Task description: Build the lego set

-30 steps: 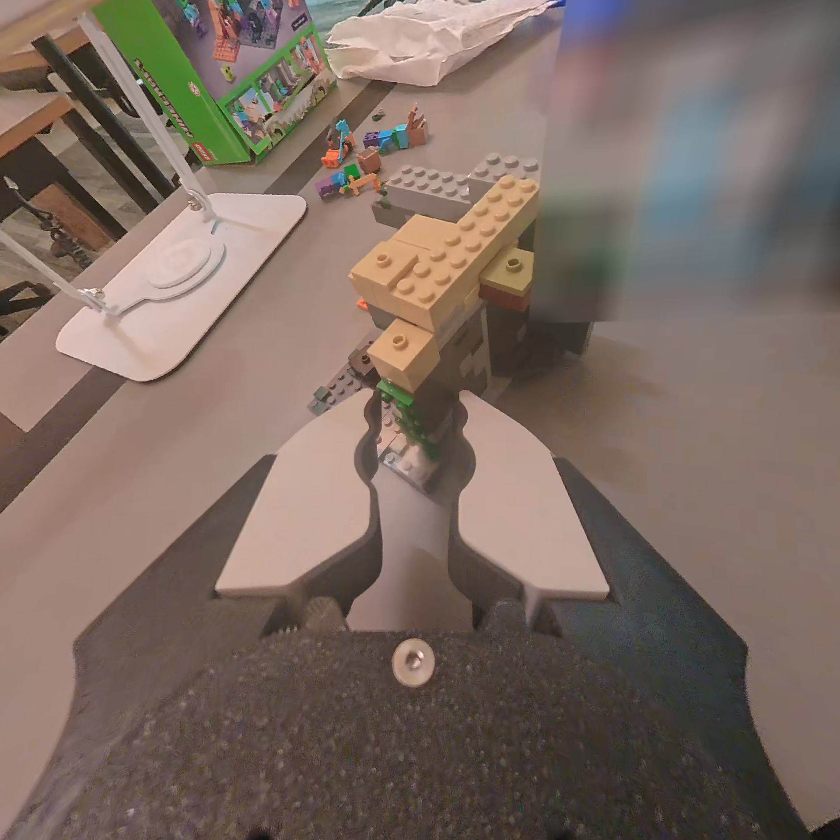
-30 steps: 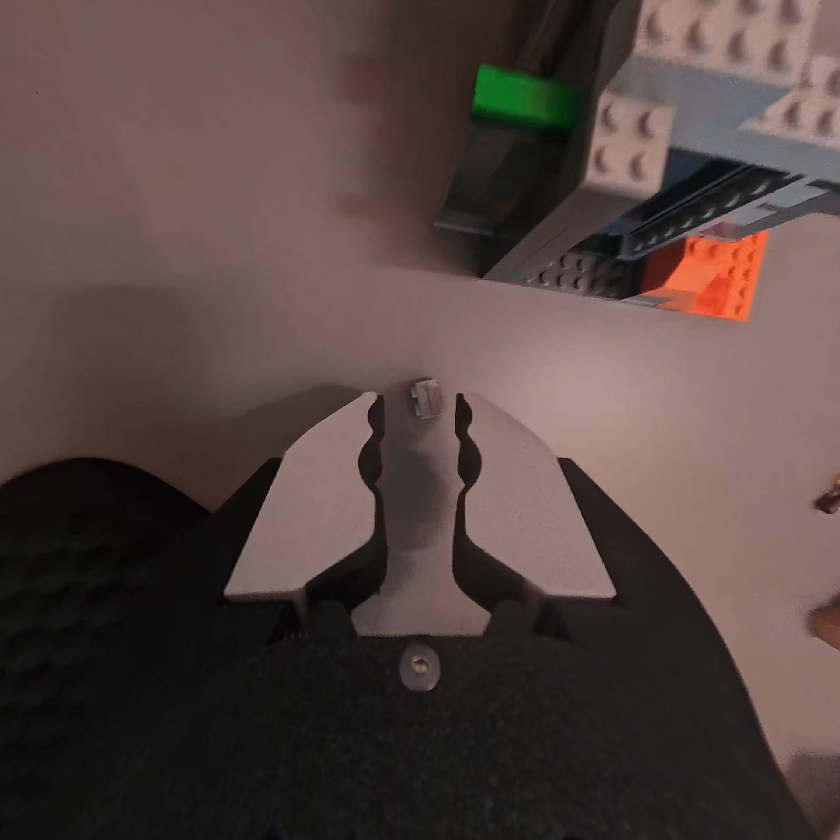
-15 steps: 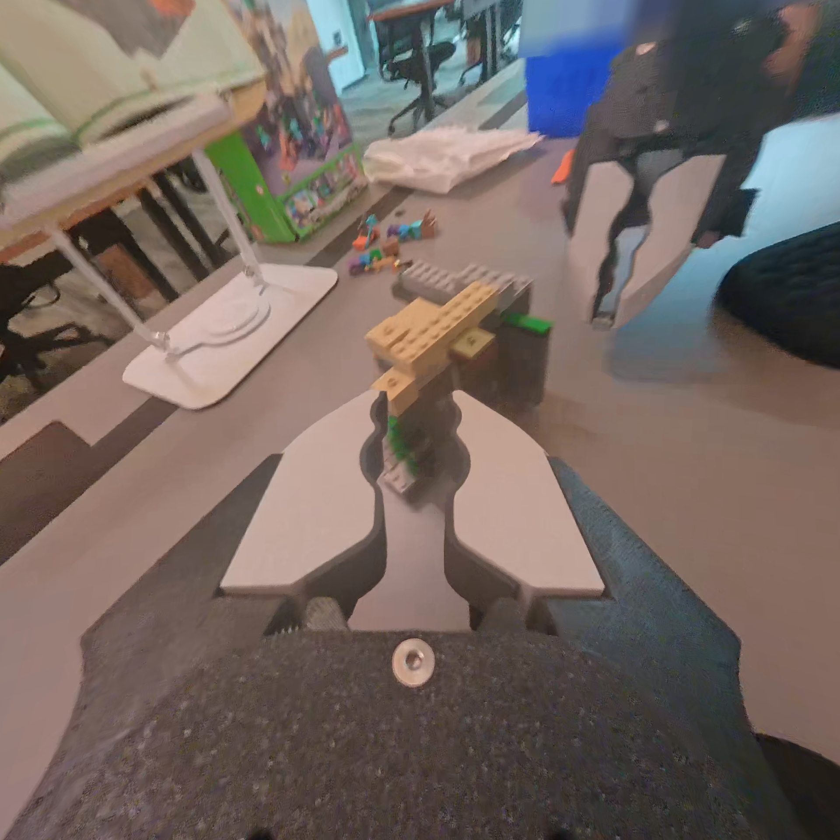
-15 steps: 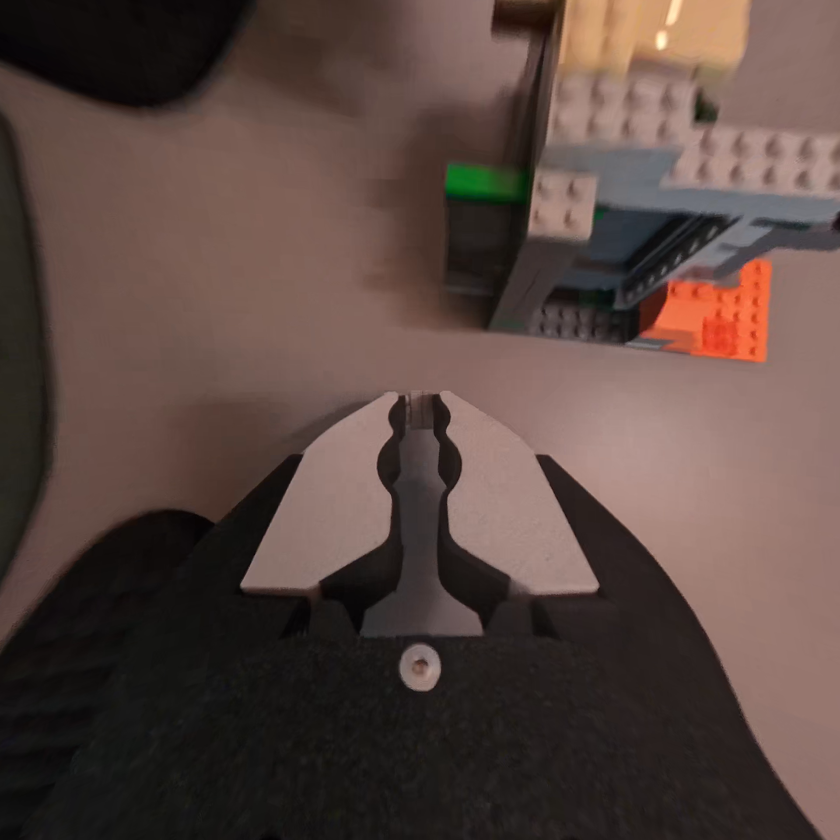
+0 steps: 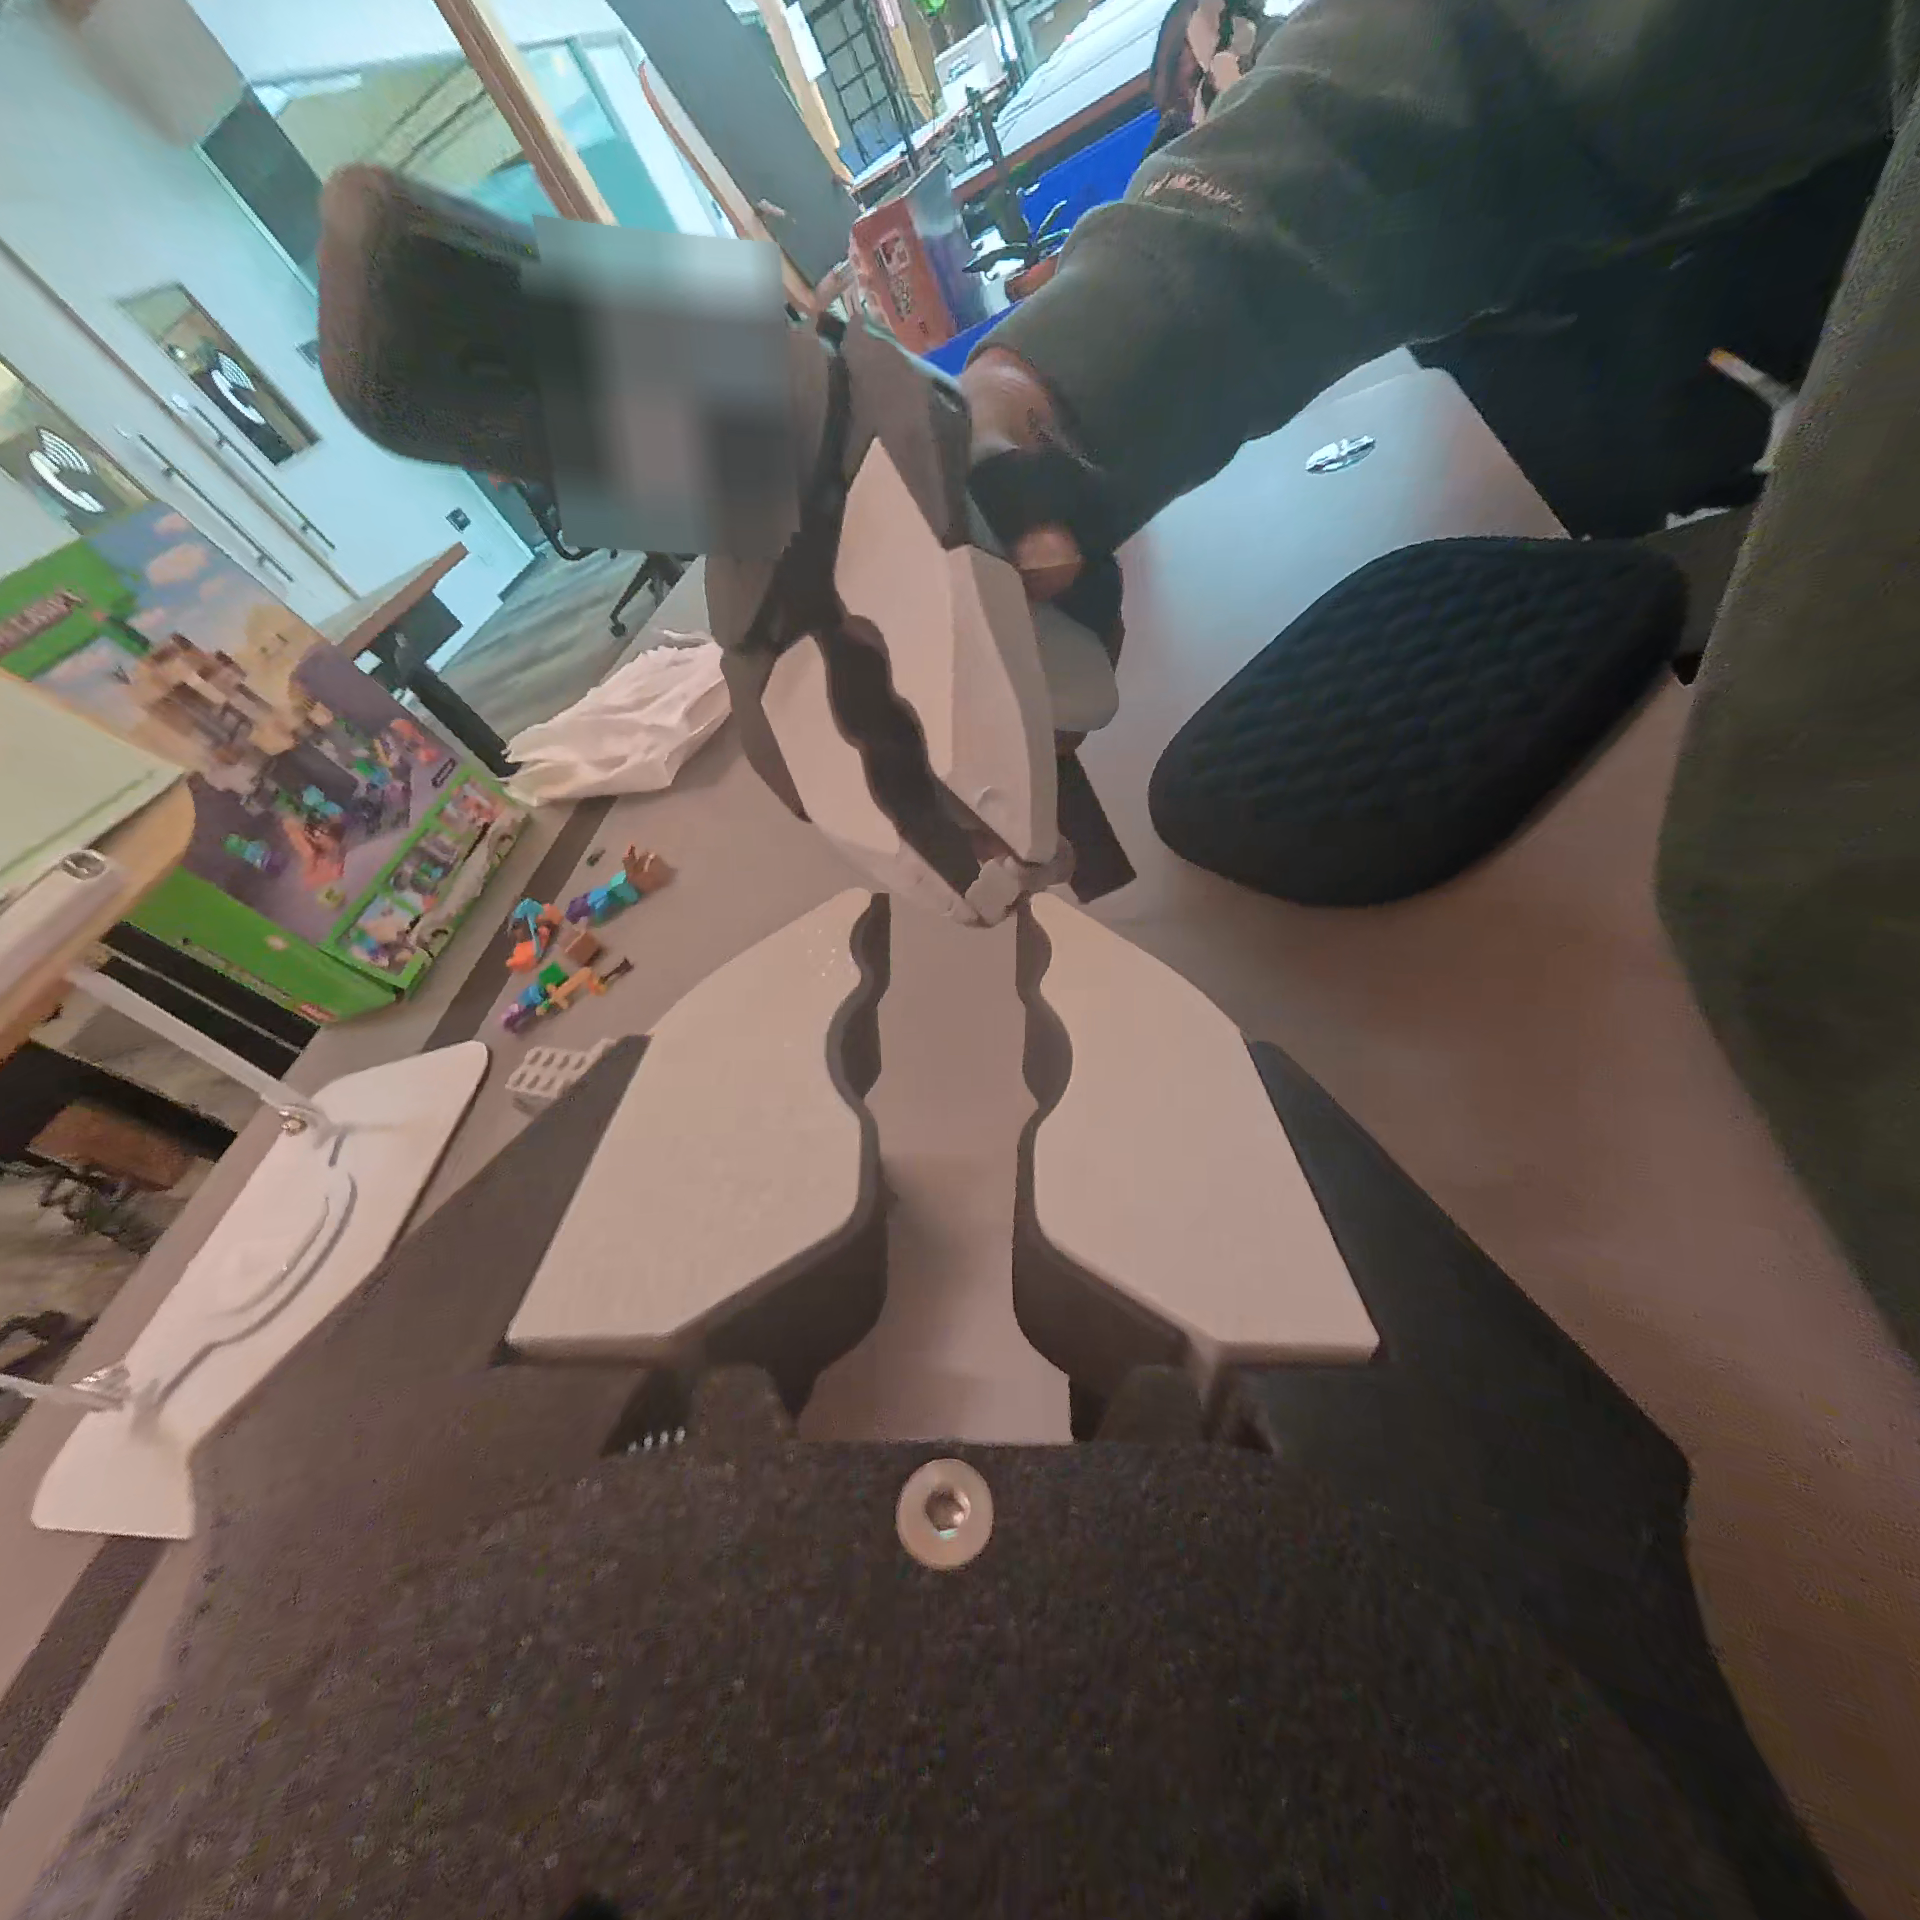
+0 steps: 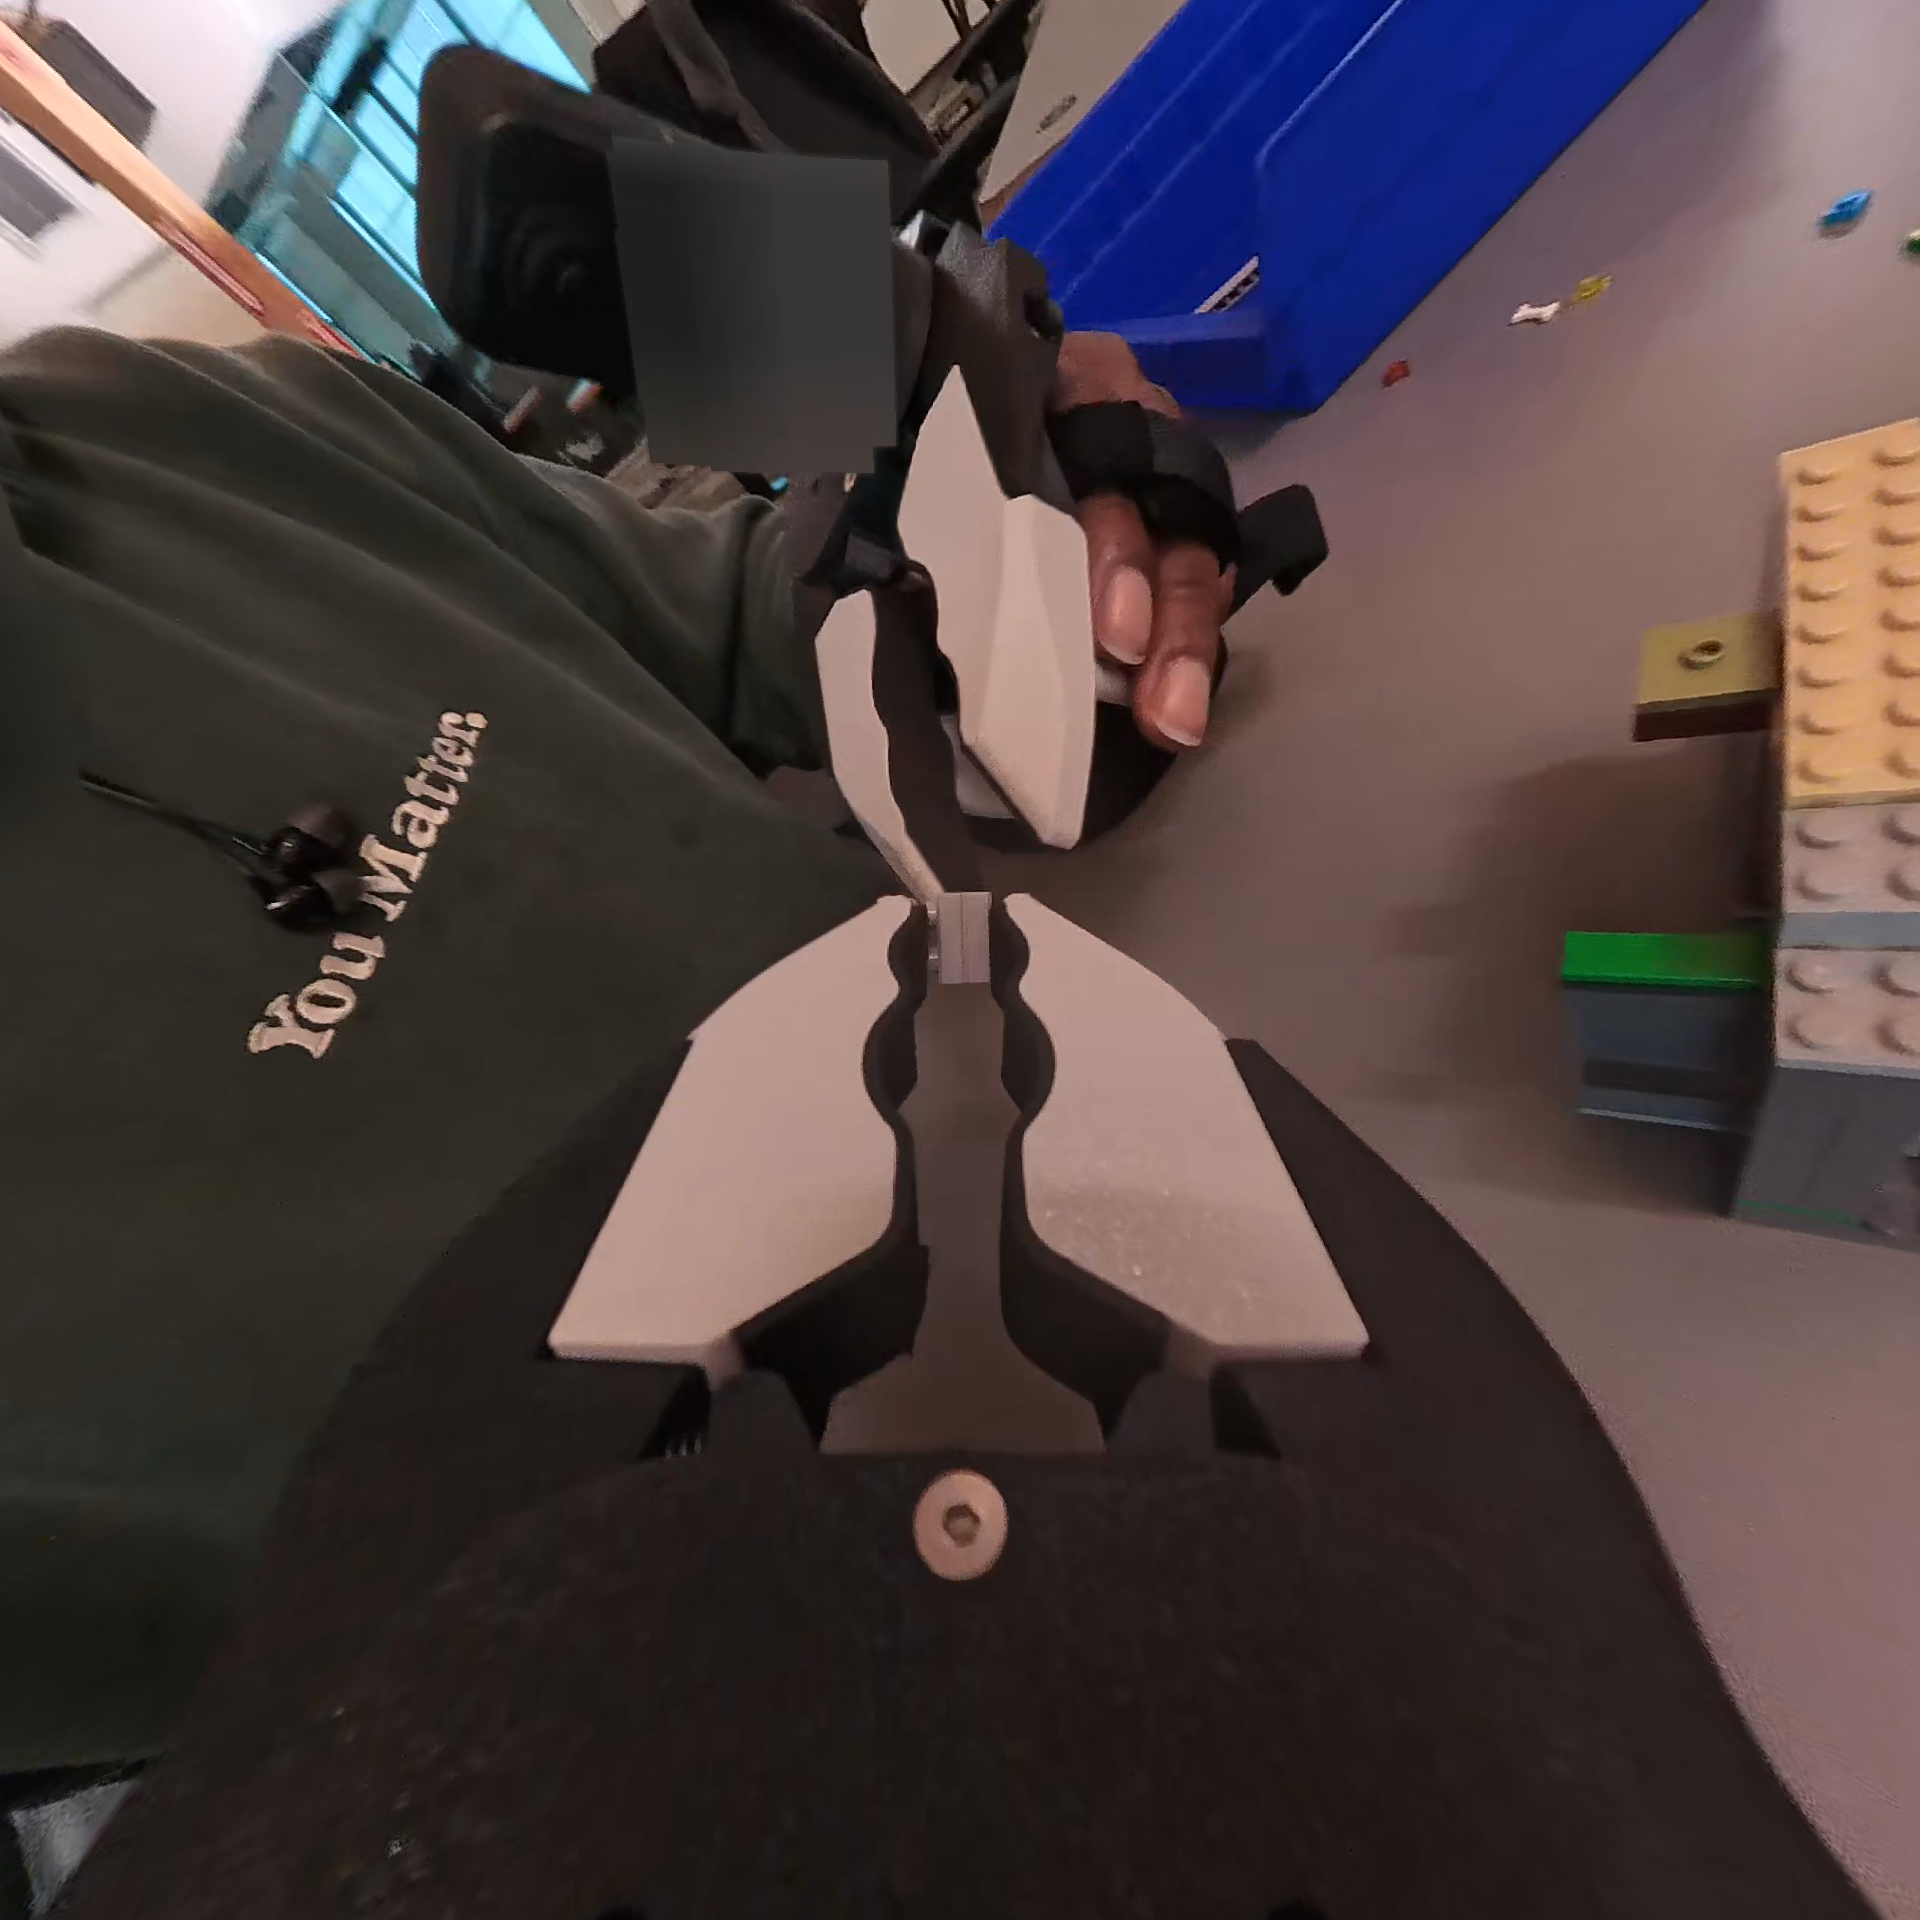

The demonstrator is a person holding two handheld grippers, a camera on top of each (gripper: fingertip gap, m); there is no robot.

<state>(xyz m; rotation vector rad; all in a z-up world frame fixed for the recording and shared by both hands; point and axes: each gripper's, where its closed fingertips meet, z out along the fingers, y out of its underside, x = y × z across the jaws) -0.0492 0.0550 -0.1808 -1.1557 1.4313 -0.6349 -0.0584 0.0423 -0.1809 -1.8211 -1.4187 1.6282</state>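
Grey plastic was what my right gripper (image 6: pixel 961 914) had between its fingertips: a small light grey brick (image 6: pixel 961 940), with both dark pads pressed on its two sides, so the jaws stood only a little apart. In the left wrist view I saw the same brick (image 5: pixel 995 888) pinched at the tips of that gripper, which came down from above at a slant.

My left gripper (image 5: pixel 954 914) was partly open and held nothing; its pads had bare air between them. Its fingertips were just beside the grey brick, tip against tip with the right gripper, but I could not tell if they touched it.

Both grippers hung over a grey table (image 5: pixel 1455 1143). To the right in the right wrist view stood a brick model (image 6: pixel 1839 831) with tan plates on top, light grey bricks under them and a green piece at the side. Behind it lay a blue bin (image 6: pixel 1299 208). In the left wrist view I saw small coloured pieces (image 5: pixel 571 945) scattered on the table, a green toy box (image 5: pixel 312 831) beyond them, a white stand base (image 5: pixel 260 1247) and a white bag (image 5: pixel 623 717). A black cushion (image 5: pixel 1403 717) lay near the person's dark green sleeve (image 5: pixel 1351 208).
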